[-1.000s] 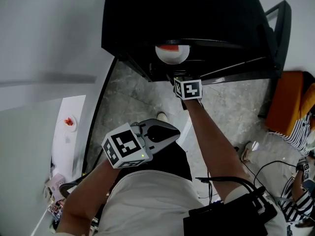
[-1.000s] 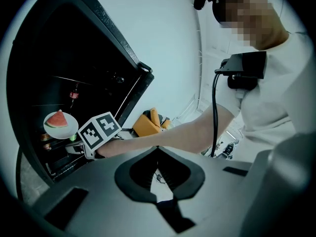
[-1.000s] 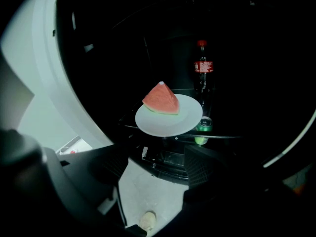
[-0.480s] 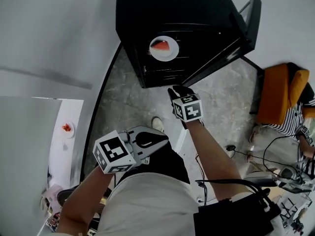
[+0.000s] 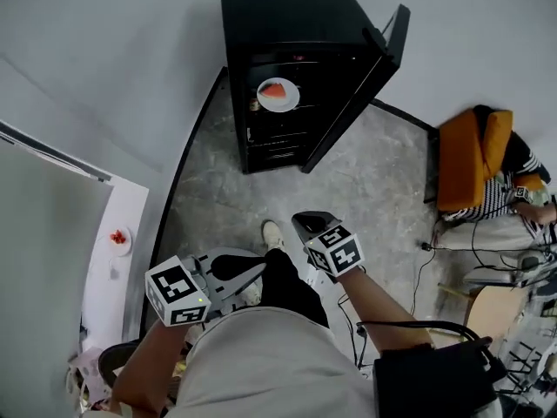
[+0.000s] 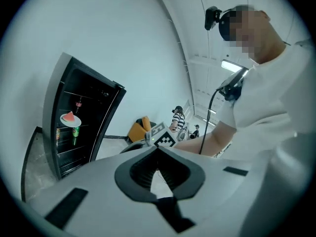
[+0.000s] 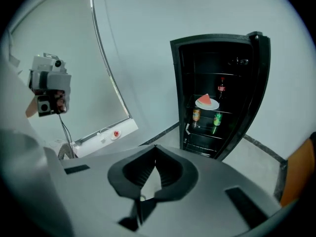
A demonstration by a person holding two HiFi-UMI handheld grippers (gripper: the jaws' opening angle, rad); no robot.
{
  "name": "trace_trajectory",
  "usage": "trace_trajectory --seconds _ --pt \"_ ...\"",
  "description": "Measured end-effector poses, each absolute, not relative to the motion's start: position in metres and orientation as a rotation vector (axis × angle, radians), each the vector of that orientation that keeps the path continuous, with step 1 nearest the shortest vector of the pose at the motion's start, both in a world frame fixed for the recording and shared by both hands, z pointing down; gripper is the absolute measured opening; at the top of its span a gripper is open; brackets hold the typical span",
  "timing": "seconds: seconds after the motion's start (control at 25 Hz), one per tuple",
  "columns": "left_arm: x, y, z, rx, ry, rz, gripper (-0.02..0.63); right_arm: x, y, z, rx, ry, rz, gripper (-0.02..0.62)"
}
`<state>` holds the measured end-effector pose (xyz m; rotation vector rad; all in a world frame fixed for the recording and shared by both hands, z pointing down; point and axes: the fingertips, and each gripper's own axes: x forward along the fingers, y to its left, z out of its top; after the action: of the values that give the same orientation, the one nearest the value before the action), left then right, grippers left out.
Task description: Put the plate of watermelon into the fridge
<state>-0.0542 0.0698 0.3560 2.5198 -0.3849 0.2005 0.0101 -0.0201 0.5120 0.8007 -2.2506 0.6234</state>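
Note:
The white plate with a watermelon slice [image 5: 278, 94] rests on a shelf inside the black fridge [image 5: 287, 11], whose door [image 5: 361, 81] stands open to the right. It also shows in the left gripper view as the plate [image 6: 70, 118] and in the right gripper view as the plate [image 7: 207, 102]. My right gripper [image 5: 305, 223] is well back from the fridge, shut, nothing in it. My left gripper [image 5: 254, 268] hangs close to my body, shut and empty. Both point roughly toward the fridge.
Two cans [image 7: 196, 115] and a bottle [image 7: 221, 88] stand on fridge shelves. A white counter [image 5: 117, 277] at left carries a small plate of red pieces [image 5: 117, 238]. An orange chair [image 5: 466, 159] with a seated person, plus cables [image 5: 435, 273], lie at right.
The right gripper has let go of the plate, drawn back from the fridge and shut. The plate stays on the shelf. I stand farther from the fridge; the left gripper has dropped slightly.

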Motion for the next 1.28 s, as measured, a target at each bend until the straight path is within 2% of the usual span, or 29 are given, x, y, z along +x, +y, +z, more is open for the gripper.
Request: trace_trajectory --seconds 0.44,0.68,1.28 --pt "-0.105 0.149 0.334 2.567 -0.478 0.206 0.012 -0.02 0.101 0.436 0.794 -2.348 0.552 0.014" --pt "-0.108 0.197 0.322 2.612 -0.49 0.221 0.012 -0.032 0.154 0.405 0.765 -2.388 0.48 0.014" --pt "-0.099 0.224 0.34 2.604 -0.49 0.254 0.012 -0.035 0.189 0.381 0.702 -2.451 0.398 0.014"
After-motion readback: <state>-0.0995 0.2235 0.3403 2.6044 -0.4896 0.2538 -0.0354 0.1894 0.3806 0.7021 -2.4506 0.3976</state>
